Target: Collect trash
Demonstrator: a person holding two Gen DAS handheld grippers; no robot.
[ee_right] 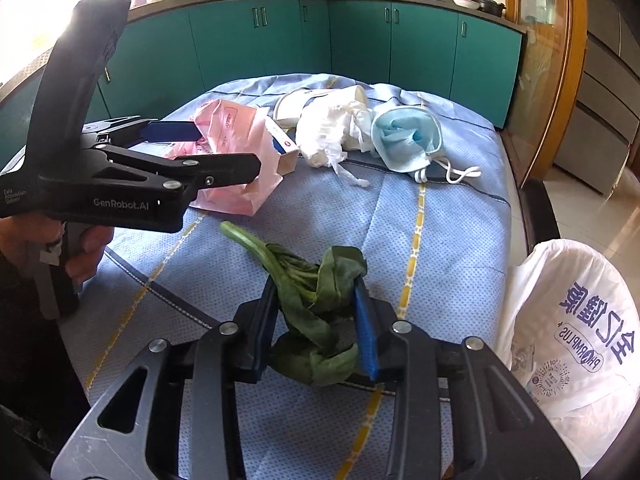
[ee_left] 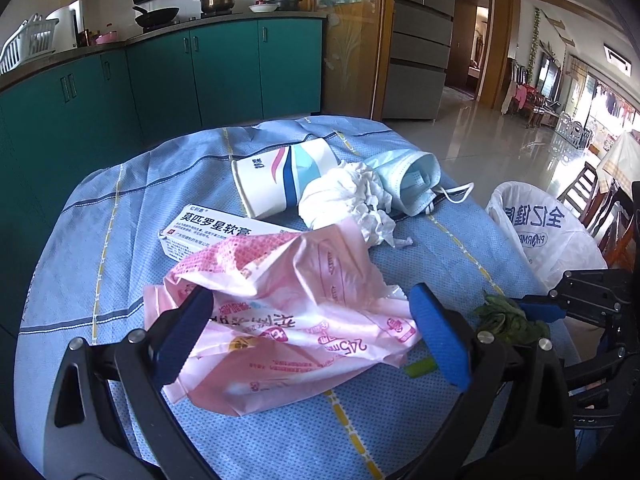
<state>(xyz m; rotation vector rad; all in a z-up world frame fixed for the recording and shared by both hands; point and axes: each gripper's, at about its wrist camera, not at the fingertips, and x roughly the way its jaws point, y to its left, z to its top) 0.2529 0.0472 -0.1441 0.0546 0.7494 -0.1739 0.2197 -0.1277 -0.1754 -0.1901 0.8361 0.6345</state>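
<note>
Both right gripper (ee_right: 316, 308) pads pinch wilted greens (ee_right: 320, 280)

Medicine box (ee_left: 208, 232) half hidden under pink bag (ee_left: 288, 304). White trash bag (ee_right: 576, 344) cut off at 3 o'clock edge. Leafy stalk's (ee_right: 316, 308) lower end hidden between right tool (ee_right: 316, 320) pads.

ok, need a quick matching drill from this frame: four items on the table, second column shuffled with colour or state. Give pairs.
Column 1:
1. leafy vegetable
2. face mask
3. plastic wrapper
4. tissue wad

Column 2:
A. pink, crumpled, between the open left tool's pads
B. white, crumpled, beside the paper cup
C. green, wilted, clamped in the right tool
D. light blue, ear loops trailing on the cloth

Pairs: 1-C, 2-D, 3-A, 4-B
</note>
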